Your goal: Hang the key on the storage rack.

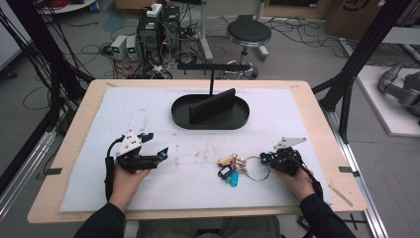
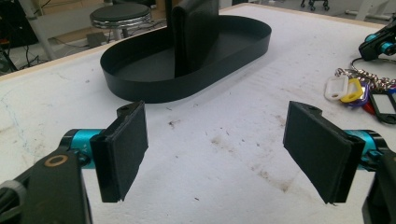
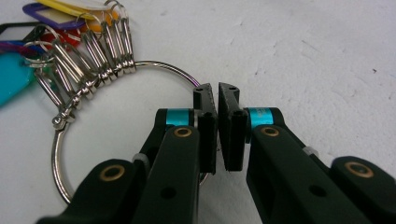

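Note:
A large metal key ring [image 1: 257, 168] with several coloured key tags [image 1: 230, 171] lies on the white mat, right of centre. My right gripper [image 1: 264, 157] is down at the ring's right side. In the right gripper view its jaws [image 3: 217, 93] stand almost together, pinching the ring's wire [image 3: 159, 66], with the tags [image 3: 70, 14] fanned out at the upper left. My left gripper [image 1: 156, 144] rests at the left of the mat, open, with only bare mat between its pads [image 2: 215, 149]. The tags [image 2: 359, 91] show at that view's right edge.
A black oval tray [image 1: 178, 116] with an upright black slab [image 1: 213, 105] in it sits at the back middle of the mat [image 1: 198, 183]. A thin black T-stand [image 1: 212, 74] rises behind it. The wooden table edge [image 1: 322, 124] frames the mat.

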Demonstrator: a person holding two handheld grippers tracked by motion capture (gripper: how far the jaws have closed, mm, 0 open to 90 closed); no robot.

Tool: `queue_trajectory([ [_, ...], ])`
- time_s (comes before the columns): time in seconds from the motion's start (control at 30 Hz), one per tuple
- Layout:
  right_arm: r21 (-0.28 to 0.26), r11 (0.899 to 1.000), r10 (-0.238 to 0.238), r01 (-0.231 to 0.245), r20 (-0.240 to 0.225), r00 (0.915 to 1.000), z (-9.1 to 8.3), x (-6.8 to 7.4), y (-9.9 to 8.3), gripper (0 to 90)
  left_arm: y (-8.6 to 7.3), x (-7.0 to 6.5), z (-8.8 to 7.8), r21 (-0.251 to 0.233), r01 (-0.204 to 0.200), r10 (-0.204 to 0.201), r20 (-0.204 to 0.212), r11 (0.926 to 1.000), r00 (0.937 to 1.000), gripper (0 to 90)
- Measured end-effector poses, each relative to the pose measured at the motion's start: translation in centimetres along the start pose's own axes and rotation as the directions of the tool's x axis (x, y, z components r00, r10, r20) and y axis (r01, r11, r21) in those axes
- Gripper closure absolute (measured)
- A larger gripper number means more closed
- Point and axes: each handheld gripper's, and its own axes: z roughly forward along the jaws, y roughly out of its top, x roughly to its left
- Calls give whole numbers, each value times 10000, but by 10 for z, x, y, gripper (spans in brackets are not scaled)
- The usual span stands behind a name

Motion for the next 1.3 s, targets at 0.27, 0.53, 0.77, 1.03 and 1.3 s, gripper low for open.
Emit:
queue_trajectory([
  [0.27, -1581, 9829, 957, -942, 15, 9954, -21, -9, 3, 874, -1, 0, 1, 67, -16, 16, 29, 10000, 10000, 221],
  [0.53, -2445, 9611, 1282, -1287, -181, 9916, -31, -7, 6, 900, -1, -2, 3, 65, -45, 45, 39, 10000, 10000, 221],
  [0.77, -2662, 9562, 1138, -1219, -457, 9925, -32, 2, 10, 900, 0, -3, 3, 84, -63, 63, 87, 9999, 9999, 221],
  [1.03, -1232, 9814, 1532, -1472, 408, 9873, -18, -19, -2, 796, -1, -3, 5, 154, -73, 71, 134, 9999, 9999, 221],
  [1.3, -27, 9981, 615, -616, 976, 9933, 2, -12, -2, 823, -2, -4, 6, 219, -129, 126, 162, 9997, 9998, 220],
])
